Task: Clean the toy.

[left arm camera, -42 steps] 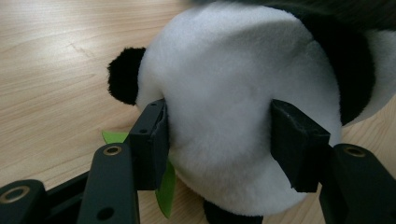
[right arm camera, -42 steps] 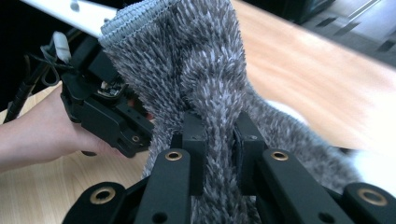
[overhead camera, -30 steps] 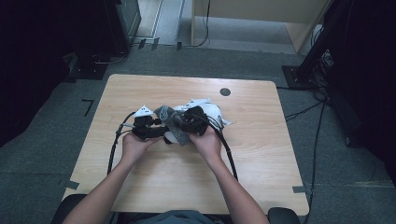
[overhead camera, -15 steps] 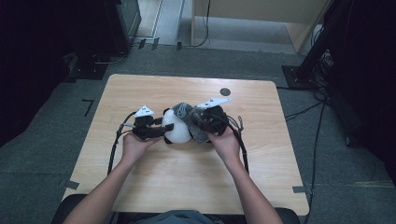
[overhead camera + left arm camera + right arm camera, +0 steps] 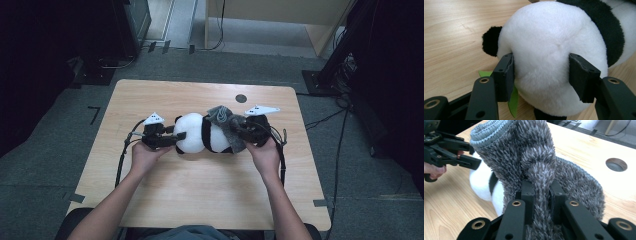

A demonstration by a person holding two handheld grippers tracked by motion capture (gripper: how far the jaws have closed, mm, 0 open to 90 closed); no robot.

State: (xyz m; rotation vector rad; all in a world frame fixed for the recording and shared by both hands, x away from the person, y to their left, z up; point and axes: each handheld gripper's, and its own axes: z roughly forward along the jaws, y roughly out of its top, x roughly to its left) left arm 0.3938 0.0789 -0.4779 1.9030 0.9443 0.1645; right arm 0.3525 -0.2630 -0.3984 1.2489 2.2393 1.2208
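Note:
A black-and-white panda plush lies on its side at the middle of the wooden table. My left gripper holds its round white end, one jaw pressing into each side of the plush. A green felt piece pokes out under the plush by the left gripper. My right gripper is shut on a fuzzy grey knitted cloth at the plush's right end. The cloth bunches up between the right gripper's jaws, with the plush behind and below it.
A round cable hole sits in the table's far side, also seen as a hole to the right of the cloth. Cables trail from both grippers toward the person. Dark equipment and stands ring the table on grey floor.
The two grippers have moved apart, left going left and right going right. The plush now lies stretched out between them, with the grey cloth drawn to its right end.

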